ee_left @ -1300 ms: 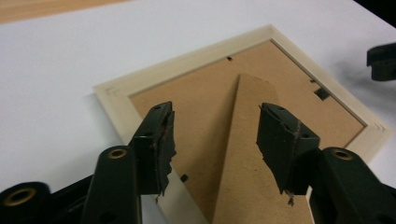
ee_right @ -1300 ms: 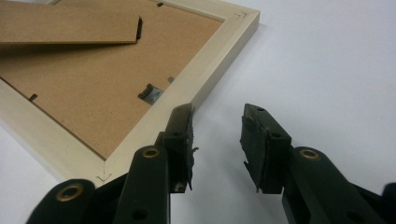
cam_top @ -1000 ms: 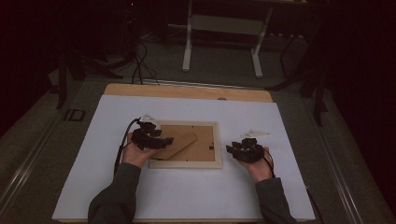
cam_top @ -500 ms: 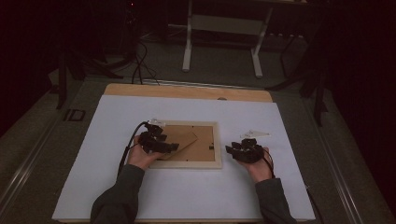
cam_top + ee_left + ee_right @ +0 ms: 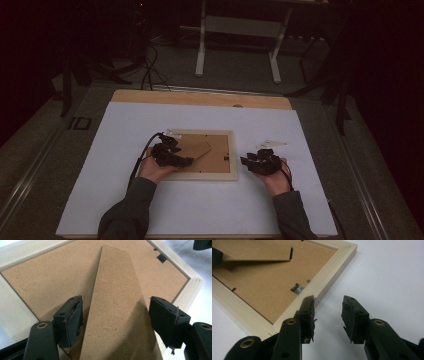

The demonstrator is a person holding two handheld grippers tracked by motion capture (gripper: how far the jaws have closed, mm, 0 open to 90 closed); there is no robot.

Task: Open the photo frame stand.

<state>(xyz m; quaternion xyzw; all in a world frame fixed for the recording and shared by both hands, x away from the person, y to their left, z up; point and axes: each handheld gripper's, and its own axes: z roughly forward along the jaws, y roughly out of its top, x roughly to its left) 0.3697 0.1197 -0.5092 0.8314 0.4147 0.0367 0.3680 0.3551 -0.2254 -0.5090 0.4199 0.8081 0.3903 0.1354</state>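
Note:
A pale wooden picture frame point(image 5: 215, 176) lies face down on the white table top, brown backing up. Its easel flap point(image 5: 201, 148) is lifted a little off the backing. My left gripper point(image 5: 182, 161) reaches over the frame's left part. Its jaws have just been opening and stand open either side of the flap point(image 5: 115, 290), pads beside its edges without squeezing. My right gripper point(image 5: 246, 160) rests just right of the frame, open, with only bare table between its fingers point(image 5: 328, 315). Its left fingertip point(image 5: 308, 312) sits beside the frame's rim point(image 5: 322, 285).
A metal hanger clip point(image 5: 297, 288) is set in the backing near the right rim. The white sheet point(image 5: 150, 210) covers a wooden table whose far edge point(image 5: 200, 97) shows. Trestle legs point(image 5: 201, 47) and cables point(image 5: 147, 65) are on the dark floor beyond.
My left gripper has slid a little rightward and nearer, farther onto the frame and around the flap. The right gripper has stayed put.

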